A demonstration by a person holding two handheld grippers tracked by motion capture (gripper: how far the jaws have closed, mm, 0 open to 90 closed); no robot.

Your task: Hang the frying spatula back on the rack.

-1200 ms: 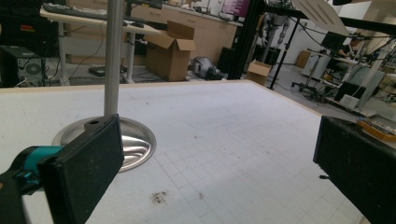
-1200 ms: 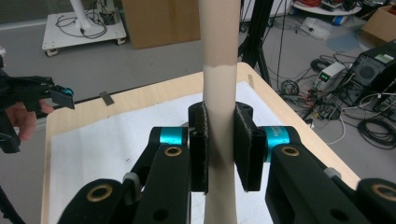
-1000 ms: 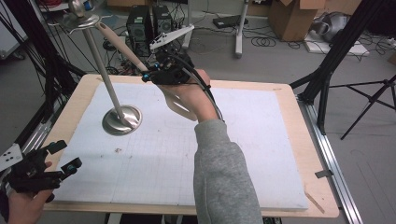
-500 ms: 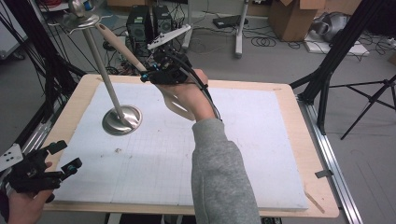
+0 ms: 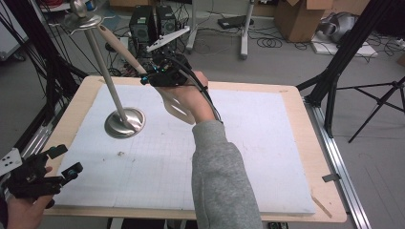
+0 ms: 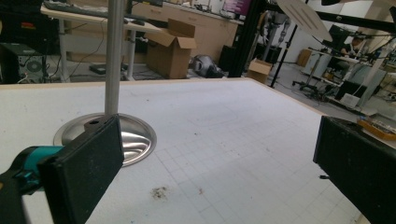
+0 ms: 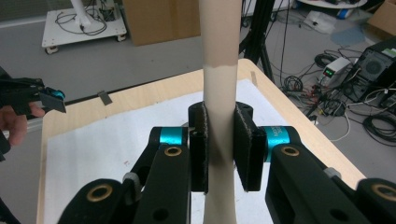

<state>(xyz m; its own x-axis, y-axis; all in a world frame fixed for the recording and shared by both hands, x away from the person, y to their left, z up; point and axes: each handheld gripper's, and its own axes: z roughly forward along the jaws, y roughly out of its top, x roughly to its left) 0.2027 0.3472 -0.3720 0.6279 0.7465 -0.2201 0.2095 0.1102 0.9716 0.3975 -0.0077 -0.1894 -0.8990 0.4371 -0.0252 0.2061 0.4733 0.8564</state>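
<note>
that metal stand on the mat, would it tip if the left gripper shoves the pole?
Possibly. The stand has a tall thin pole on a small round base, so a high push would likely lever it over. A low push might just slide it, since the polished base probably grips the mat little. It looks rigid.

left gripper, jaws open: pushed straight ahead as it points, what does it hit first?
Probably nothing soon: the left gripper points over bare white mat. The metal stand sits left of that line; depth is unclear.

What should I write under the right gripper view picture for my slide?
Right hand-held gripper shut on a pale wooden handle, held above the white mat on the table.
</note>
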